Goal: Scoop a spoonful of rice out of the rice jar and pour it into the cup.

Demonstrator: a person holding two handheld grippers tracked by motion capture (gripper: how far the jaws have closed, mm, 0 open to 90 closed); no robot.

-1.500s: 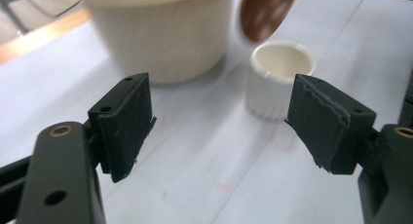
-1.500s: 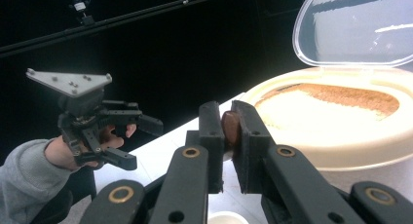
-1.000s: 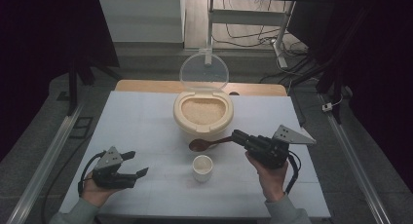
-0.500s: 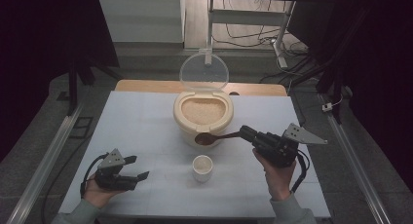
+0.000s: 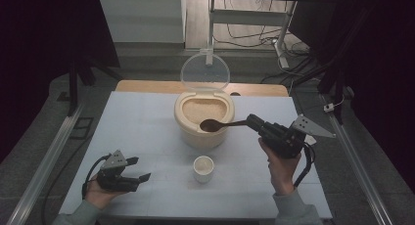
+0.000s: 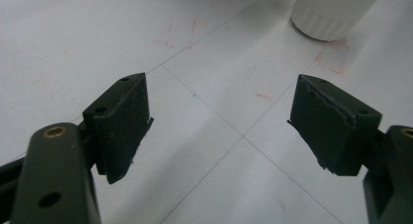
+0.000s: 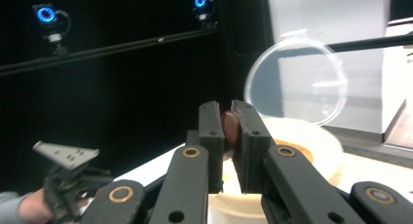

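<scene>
Rice is carried in a brown wooden spoon (image 5: 220, 124), pinched by the right tool (image 5: 253, 121), above the round beige container (image 5: 204, 118), while the left tool (image 5: 138, 169) is rested spread on the bench (image 5: 142, 122).

One container (image 5: 203, 123), one spoon (image 5: 220, 124), one cup (image 5: 203, 168), two tongs.

The high view is looking down over my table (image 5: 147, 117); my gripper views are sitting close, both sharing the cup (image 5: 203, 168) (image 6: 336, 12) area.
</scene>
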